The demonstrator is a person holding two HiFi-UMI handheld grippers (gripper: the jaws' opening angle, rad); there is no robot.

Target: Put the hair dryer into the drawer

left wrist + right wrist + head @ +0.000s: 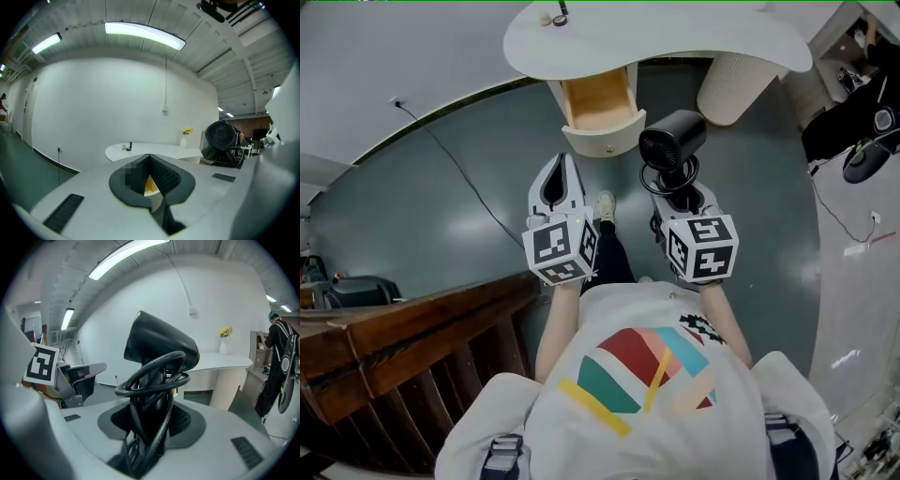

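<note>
Your right claw [680, 202] is closed on the handle of the hair dryer [673, 141], with the black cord [154, 380] looped round the handle and caught between the jaws too. The dryer stands upright in the grip, its head up and clear of everything, just right of the drawer [605, 141] in the head view. The drawer is pulled out from under the white table [675, 37], and its wooden inside looks bare. Your left claw [560, 178] carries nothing. Its tips appear to be together, though the left gripper view leaves a sliver of doubt.

The job now is the carry-in, so hold the grip firm; the cord makes the handle a lumpy thing to pinch.

- Bring the dryer over the open part of the drawer, not the back end, which the table top overhangs.
- The drawer is narrow beside the dryer's head, so tilt the dryer to lie lengthwise along it.
- Watch the cord loops — they stand out from the handle and are likely to catch on the drawer's rim.
- Let go only once the dryer rests on the drawer's floor.
- Have the left claw near the drawer front, ready to steady it.
</note>
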